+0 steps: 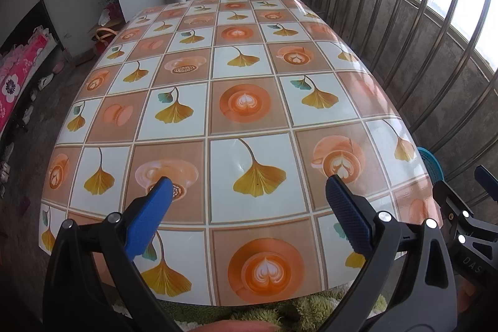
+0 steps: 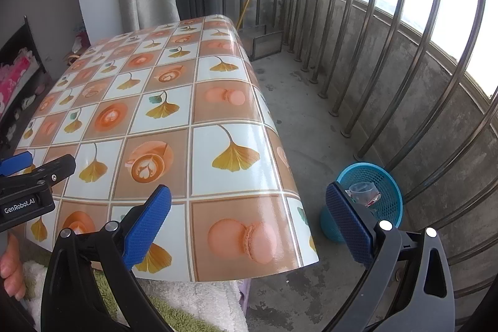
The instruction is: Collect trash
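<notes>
- Two grippers hover over the near edge of the desk (image 1: 249,114), both empty.
- Left gripper (image 1: 249,185): jaws spread wide, nothing between them, above the near edge left of centre.
- Desk surface: a glossy patterned cloth covers it; no trash shows on it in either view.
- Right gripper (image 2: 249,195): jaws spread wide, empty, above the near right corner.
- Blue basket (image 2: 382,176): it stands on the concrete floor, right of the desk's near right corner, by the railing (image 2: 404,52).
- Trash (image 2: 362,192): crumpled clear plastic lies inside the basket.
- Step, as judged: collection appears complete or nearly so; the next move calls for checking for remaining pieces.
- Hidden: the basket's near side sits behind a right gripper finger; its depth and full contents cannot be made out.
</notes>
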`<state>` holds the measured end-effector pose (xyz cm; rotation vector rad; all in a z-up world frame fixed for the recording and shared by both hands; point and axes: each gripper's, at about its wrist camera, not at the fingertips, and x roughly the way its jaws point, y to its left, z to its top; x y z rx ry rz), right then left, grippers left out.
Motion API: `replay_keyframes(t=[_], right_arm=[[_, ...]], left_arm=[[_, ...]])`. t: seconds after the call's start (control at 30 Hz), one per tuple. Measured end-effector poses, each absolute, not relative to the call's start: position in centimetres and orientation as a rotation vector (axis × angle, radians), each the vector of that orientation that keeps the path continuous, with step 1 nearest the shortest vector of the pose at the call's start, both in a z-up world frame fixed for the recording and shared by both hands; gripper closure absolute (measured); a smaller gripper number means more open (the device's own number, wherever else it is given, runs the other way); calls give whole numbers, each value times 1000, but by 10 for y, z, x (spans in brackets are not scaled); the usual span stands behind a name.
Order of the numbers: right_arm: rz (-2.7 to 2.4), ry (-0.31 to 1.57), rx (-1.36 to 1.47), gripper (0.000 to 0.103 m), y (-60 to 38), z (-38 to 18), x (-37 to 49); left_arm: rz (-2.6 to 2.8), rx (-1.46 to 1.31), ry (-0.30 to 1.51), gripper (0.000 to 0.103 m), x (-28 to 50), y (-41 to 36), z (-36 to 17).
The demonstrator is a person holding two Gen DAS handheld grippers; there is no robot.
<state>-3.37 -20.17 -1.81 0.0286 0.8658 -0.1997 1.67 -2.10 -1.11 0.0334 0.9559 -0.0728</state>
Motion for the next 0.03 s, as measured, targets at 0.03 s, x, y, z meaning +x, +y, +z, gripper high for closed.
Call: replay_keyframes(t=[0.03], right_arm=[[-199,866,27,6,-200,-18,-33]], left_arm=[[-73,34,956,9,17,-21,-11]])
